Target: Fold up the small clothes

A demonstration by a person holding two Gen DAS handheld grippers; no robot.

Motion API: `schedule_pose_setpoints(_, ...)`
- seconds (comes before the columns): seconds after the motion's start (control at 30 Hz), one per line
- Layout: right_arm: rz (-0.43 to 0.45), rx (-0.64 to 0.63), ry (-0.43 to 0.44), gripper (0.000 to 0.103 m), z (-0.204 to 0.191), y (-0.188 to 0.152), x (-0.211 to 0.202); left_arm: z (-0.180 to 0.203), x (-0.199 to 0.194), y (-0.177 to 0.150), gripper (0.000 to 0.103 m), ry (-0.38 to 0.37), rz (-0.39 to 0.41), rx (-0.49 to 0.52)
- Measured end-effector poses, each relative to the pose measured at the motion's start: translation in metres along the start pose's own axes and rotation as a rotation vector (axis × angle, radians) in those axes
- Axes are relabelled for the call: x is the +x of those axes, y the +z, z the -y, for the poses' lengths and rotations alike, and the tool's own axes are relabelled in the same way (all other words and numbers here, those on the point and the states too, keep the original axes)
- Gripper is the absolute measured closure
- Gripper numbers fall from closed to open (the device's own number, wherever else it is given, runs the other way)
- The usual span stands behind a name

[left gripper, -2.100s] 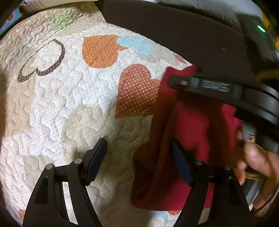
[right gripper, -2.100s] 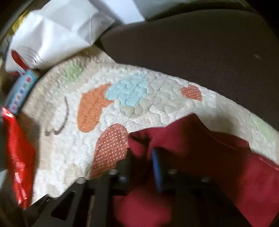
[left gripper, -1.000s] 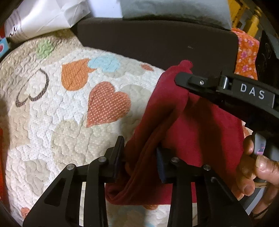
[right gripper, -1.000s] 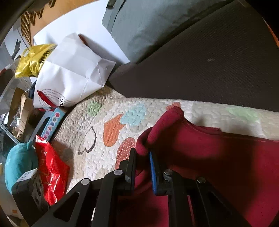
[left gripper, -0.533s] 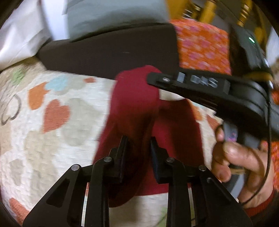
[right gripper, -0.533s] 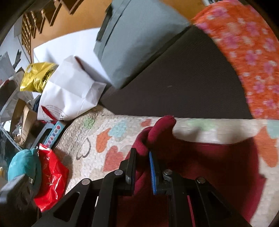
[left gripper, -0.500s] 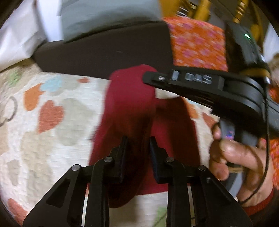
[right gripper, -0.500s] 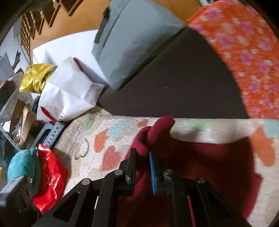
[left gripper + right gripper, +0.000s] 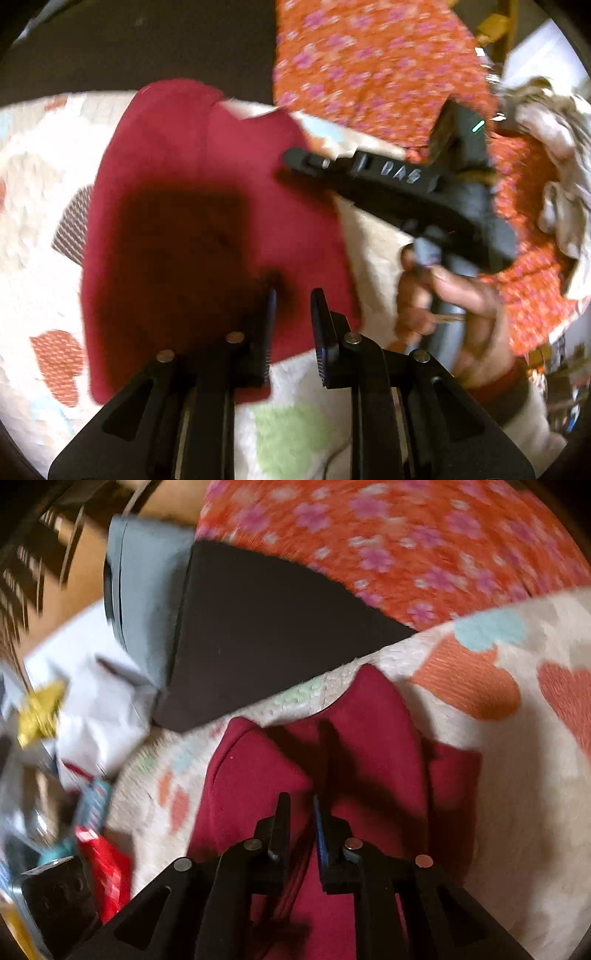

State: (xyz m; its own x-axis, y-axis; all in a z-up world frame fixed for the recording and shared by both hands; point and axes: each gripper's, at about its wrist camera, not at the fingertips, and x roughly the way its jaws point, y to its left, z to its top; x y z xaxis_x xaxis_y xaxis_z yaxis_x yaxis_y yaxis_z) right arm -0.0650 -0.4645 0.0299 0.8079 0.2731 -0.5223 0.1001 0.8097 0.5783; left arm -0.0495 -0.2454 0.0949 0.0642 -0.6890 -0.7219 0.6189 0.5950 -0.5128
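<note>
A dark red garment (image 9: 192, 221) lies spread on the heart-print quilt (image 9: 33, 258), filling the centre and left of the left wrist view. The left gripper (image 9: 293, 306) sits at lower centre of that frame, its two fingers a little apart with a clear gap between them; nothing is caught there, and the tips hover over the garment's lower right edge. At right of the same frame the right hand (image 9: 443, 306) grasps the handle of the right gripper (image 9: 295, 162), whose black body reaches in from the right, its tip over the garment's upper right edge.

In the right wrist view the garment (image 9: 369, 746) fills the lower centre, running up to a rounded end near the quilt's (image 9: 517, 775) far edge. The right gripper (image 9: 301, 812) shows at bottom centre — fingers close together with a narrow gap, red cloth visible through and beneath it. Whether any cloth is actually pinched I cannot tell, as the frame is blurred.

A dark cushion (image 9: 258, 627) lies above the quilt at upper centre, with orange flowered fabric (image 9: 406, 535) at upper right. A white bag (image 9: 92, 701) and a red packet (image 9: 107, 867) sit along the left edge — both blurred.
</note>
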Motion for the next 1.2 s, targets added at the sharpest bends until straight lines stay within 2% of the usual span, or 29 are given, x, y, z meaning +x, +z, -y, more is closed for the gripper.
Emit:
schedule_pose_setpoints(0.03, 0.018, 0.023, 0.029, 0.069, 0.004, -0.003, -0.007, 0.001, -0.011, 0.0, 0.083, 0.001, 0.021, 0.021)
schedule_pose_setpoints(0.07, 0.029, 0.041, 0.049, 0.054, 0.006, -0.005, -0.011, 0.002, -0.025, -0.001, 0.077, 0.018, 0.047, 0.047)
schedule_pose_setpoints(0.13, 0.032, 0.061, 0.104, 0.052, 0.005, -0.012, -0.017, -0.003, -0.036, -0.003, 0.068, 0.087, 0.063, 0.075)
schedule_pose_setpoints(0.17, 0.016, 0.052, 0.119, 0.052, 0.001, -0.014, -0.016, -0.011, -0.036, -0.001, 0.068, 0.135, 0.061, 0.077)
schedule_pose_setpoints(0.23, -0.027, 0.007, 0.109, 0.051, -0.01, -0.02, -0.008, -0.022, -0.031, 0.0, 0.068, 0.205, 0.051, 0.057)
schedule_pose_setpoints(0.3, -0.06, -0.025, 0.083, 0.051, -0.018, -0.023, 0.003, -0.04, -0.02, 0.0, 0.068, 0.26, 0.016, -0.01)
schedule_pose_setpoints(0.4, -0.101, -0.004, 0.07, 0.05, -0.022, -0.024, 0.024, -0.047, -0.014, -0.002, 0.068, 0.252, -0.003, -0.029)
schedule_pose_setpoints(0.47, -0.125, 0.016, 0.087, 0.049, -0.027, -0.025, 0.041, -0.04, -0.008, -0.003, 0.068, 0.273, -0.015, 0.005)
schedule_pose_setpoints(0.53, -0.131, 0.009, 0.059, 0.048, -0.032, -0.027, 0.053, -0.036, -0.001, -0.006, 0.068, 0.29, -0.033, 0.036)
schedule_pose_setpoints(0.57, -0.119, 0.013, 0.045, 0.049, -0.033, -0.028, 0.056, -0.036, 0.002, -0.007, 0.068, 0.295, -0.04, 0.039)
schedule_pose_setpoints(0.63, -0.092, 0.042, 0.048, 0.069, -0.034, -0.026, 0.057, -0.035, 0.006, -0.006, 0.068, 0.294, -0.04, 0.029)
schedule_pose_setpoints(0.67, -0.09, 0.051, 0.053, 0.084, -0.034, -0.024, 0.056, -0.035, 0.003, -0.004, 0.068, 0.29, -0.037, 0.022)
schedule_pose_setpoints(0.73, -0.065, 0.021, 0.056, 0.085, -0.038, -0.022, 0.045, -0.036, -0.008, 0.001, 0.068, 0.248, -0.005, -0.008)
schedule_pose_setpoints(0.8, -0.031, -0.066, 0.042, 0.087, -0.051, -0.017, 0.028, -0.035, -0.02, 0.005, 0.068, 0.209, 0.04, -0.025)
schedule_pose_setpoints(0.87, 0.0, -0.148, 0.026, 0.087, -0.063, -0.011, 0.006, -0.031, -0.032, 0.009, 0.068, 0.196, 0.104, -0.028)
schedule_pose_setpoints(0.93, 0.022, -0.212, -0.012, 0.087, -0.068, -0.002, -0.015, -0.029, -0.035, 0.01, 0.068, 0.2, 0.13, -0.033)
schedule_pose_setpoints(1.07, 0.033, -0.299, -0.169, 0.088, -0.057, 0.014, -0.038, -0.027, -0.023, 0.005, 0.068, 0.21, 0.098, -0.024)
schedule_pose_setpoints(1.2, -0.03, -0.282, -0.27, 0.089, -0.023, 0.018, -0.028, -0.015, 0.009, -0.005, 0.068, 0.229, 0.027, 0.034)
